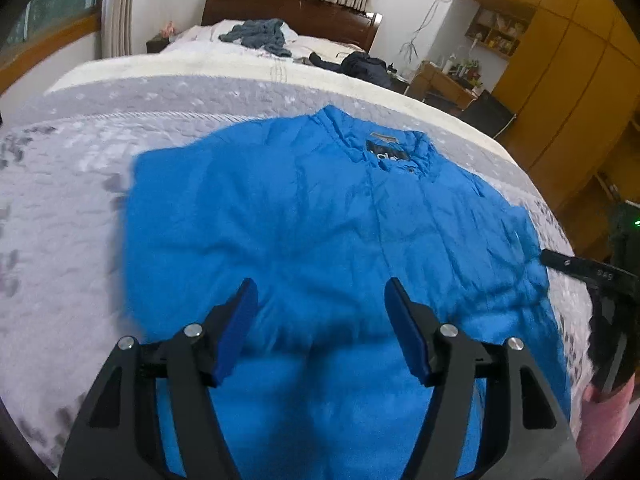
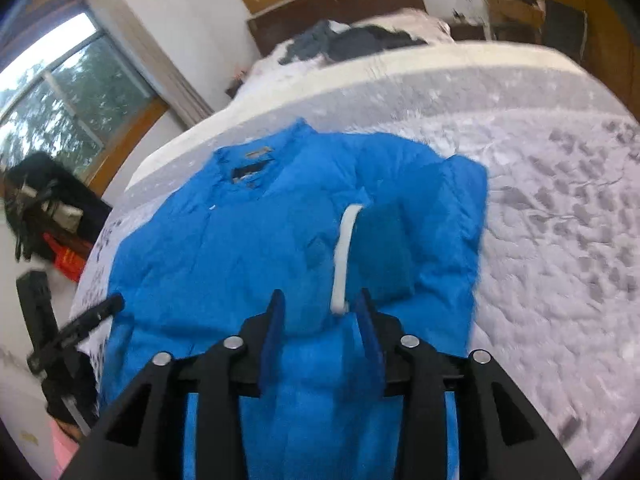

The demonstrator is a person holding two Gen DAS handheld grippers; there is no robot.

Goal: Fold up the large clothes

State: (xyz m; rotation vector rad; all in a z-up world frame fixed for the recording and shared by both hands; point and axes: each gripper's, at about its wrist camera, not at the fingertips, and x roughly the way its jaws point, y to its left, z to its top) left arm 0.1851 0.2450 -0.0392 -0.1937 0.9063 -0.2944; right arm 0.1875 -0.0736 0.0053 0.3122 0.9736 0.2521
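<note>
Only the right wrist view shows us a sleeve folded over the blue jacket (image 2: pixel 248 240), with a white strip (image 2: pixel 344 252) along it (the left view shows a plain front). The jacket lies flat on the bed (image 1: pixel 60 184), collar away from us. Left claw (image 1: pixel 320 292) hangs wide open above the hem; right claw (image 2: pixel 320 300) is open too, gripping nothing.

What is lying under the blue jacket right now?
The blue jacket lies spread on a grey-and-white patterned bedspread, which shows around it on both sides and beyond the collar. Whatever sits directly beneath the jacket's body is covered, so nothing else can be confirmed.
</note>
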